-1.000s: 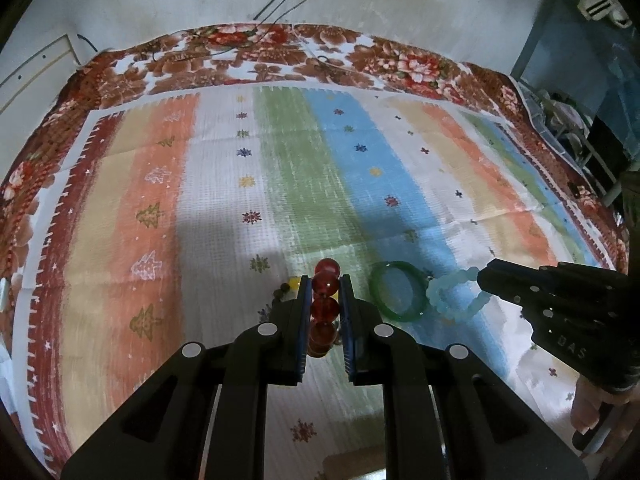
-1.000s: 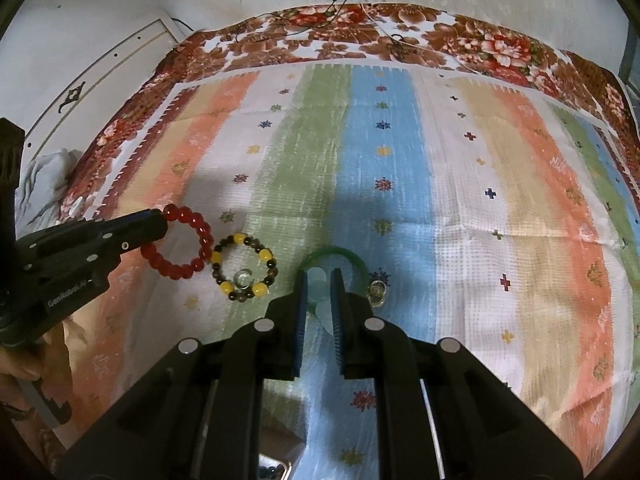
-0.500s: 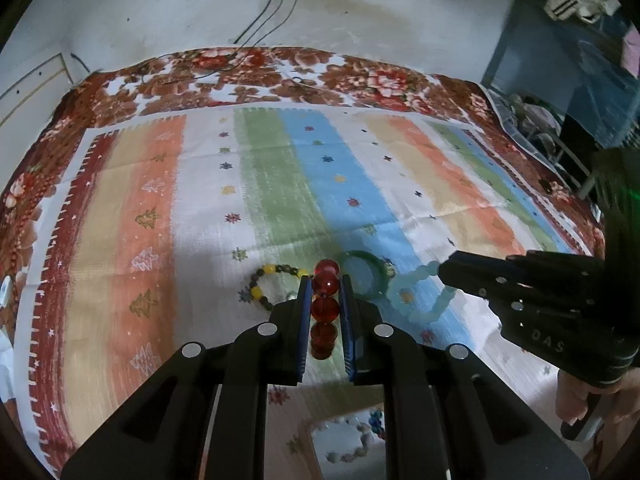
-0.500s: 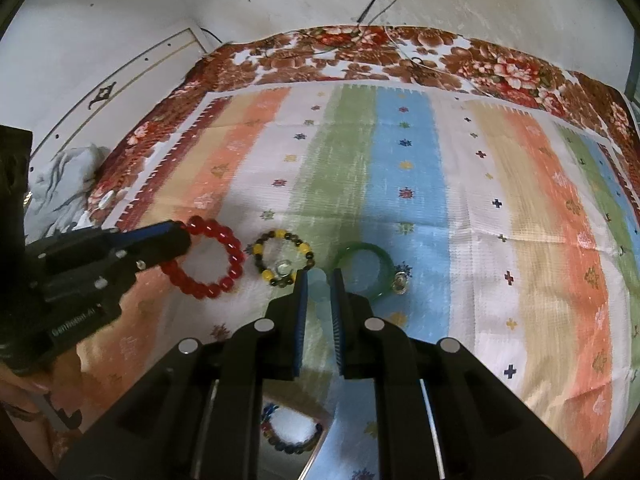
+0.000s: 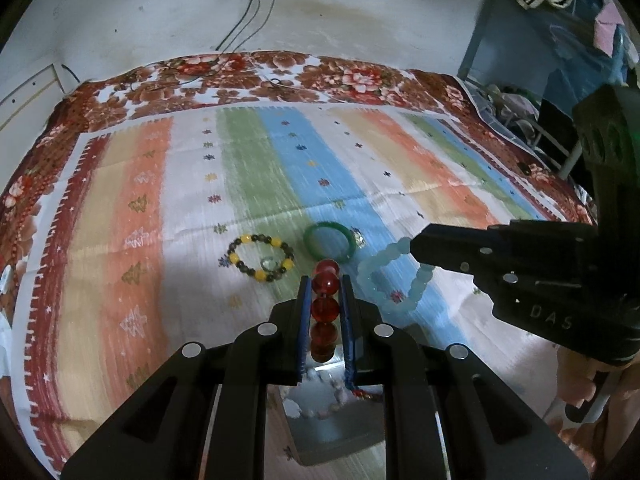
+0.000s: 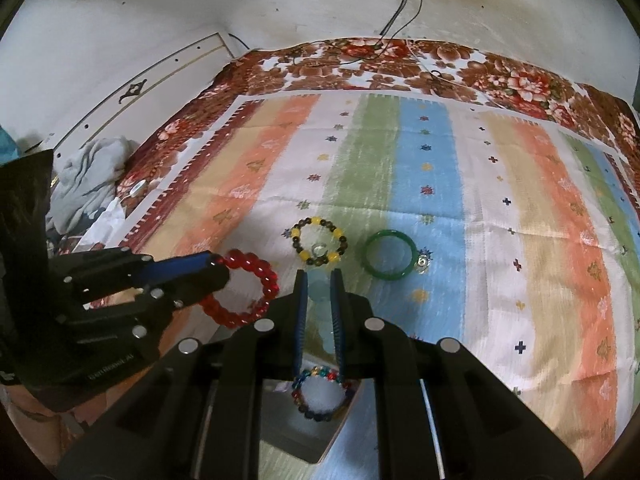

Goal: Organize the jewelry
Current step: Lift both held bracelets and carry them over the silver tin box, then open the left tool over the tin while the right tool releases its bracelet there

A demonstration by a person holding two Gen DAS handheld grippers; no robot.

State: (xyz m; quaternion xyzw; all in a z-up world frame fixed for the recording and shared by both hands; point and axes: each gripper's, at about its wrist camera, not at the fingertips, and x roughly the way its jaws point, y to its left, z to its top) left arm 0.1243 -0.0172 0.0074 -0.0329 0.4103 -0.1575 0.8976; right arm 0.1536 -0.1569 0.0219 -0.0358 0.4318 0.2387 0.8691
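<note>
My left gripper point(image 5: 325, 280) is shut on a red bead bracelet point(image 5: 325, 308), held above the striped cloth; it also shows in the right wrist view point(image 6: 244, 290). My right gripper point(image 6: 319, 276) is shut on a pale blue bead bracelet point(image 6: 320, 292), which hangs from its tips in the left wrist view point(image 5: 396, 280). On the cloth lie a yellow and dark bead bracelet point(image 5: 261, 258) with a small clear ring point(image 5: 269, 264) inside it, and a green bangle point(image 5: 329, 240) with a small ring point(image 5: 357, 237) beside it. A multicoloured bead bracelet point(image 6: 320, 390) lies in a box below my grippers.
The box point(image 6: 304, 436) sits at the near edge of the striped cloth point(image 6: 500, 240). Crumpled grey clothes point(image 6: 88, 176) lie off the cloth at the left. Cables point(image 6: 400, 4) run down the wall behind. A blue rack point(image 5: 520, 60) stands at the far right.
Both grippers have pulled back and up from the cloth with their bracelets. The box with the multicoloured bracelet has come into view below them.
</note>
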